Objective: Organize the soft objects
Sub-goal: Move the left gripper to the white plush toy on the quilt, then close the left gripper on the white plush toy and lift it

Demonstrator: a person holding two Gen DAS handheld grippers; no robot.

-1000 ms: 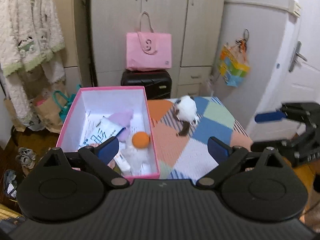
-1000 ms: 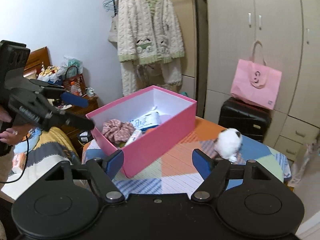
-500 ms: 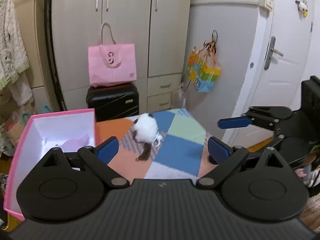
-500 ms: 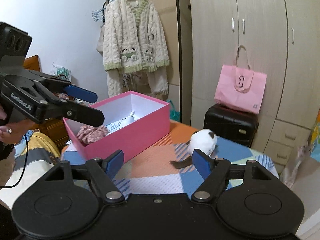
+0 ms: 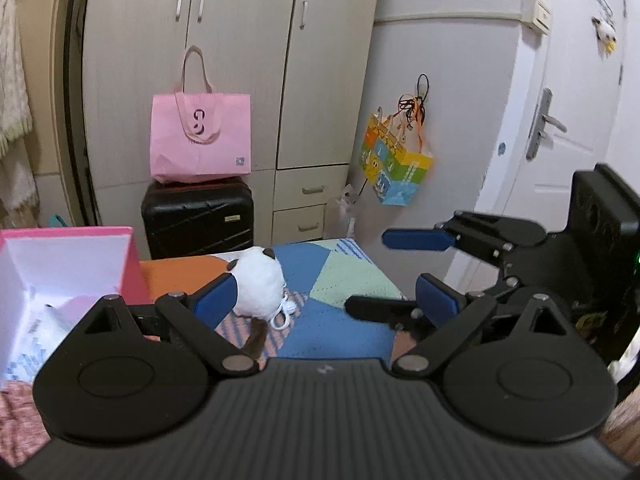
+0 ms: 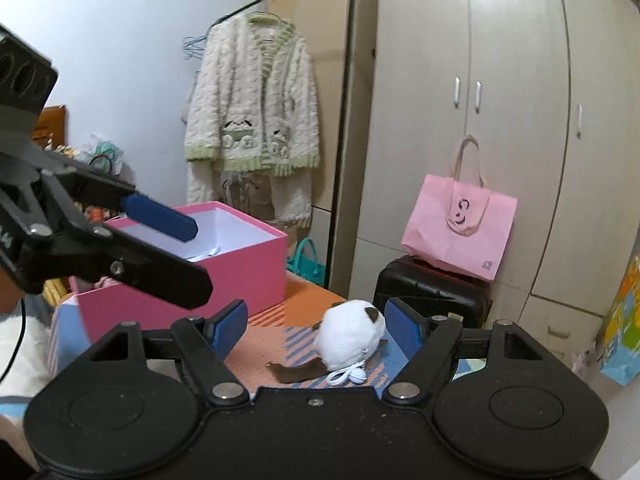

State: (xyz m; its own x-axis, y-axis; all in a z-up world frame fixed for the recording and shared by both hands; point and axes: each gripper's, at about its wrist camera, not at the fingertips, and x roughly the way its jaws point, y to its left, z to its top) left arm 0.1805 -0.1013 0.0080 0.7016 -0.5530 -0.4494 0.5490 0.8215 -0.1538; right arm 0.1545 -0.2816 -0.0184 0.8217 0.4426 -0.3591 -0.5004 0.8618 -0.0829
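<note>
Right tool (image 6: 316,322) nearer plush (image 6: 350,340); box (image 6: 224,276) contents obscured.

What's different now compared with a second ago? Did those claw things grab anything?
Both grippers swung away from the pink box toward the white plush toy. The right gripper has closed in so the toy sits between its open fingers; the left gripper is open too. Nothing was grabbed. The toy still lies on the patchwork cloth, the box unmoved.
</note>
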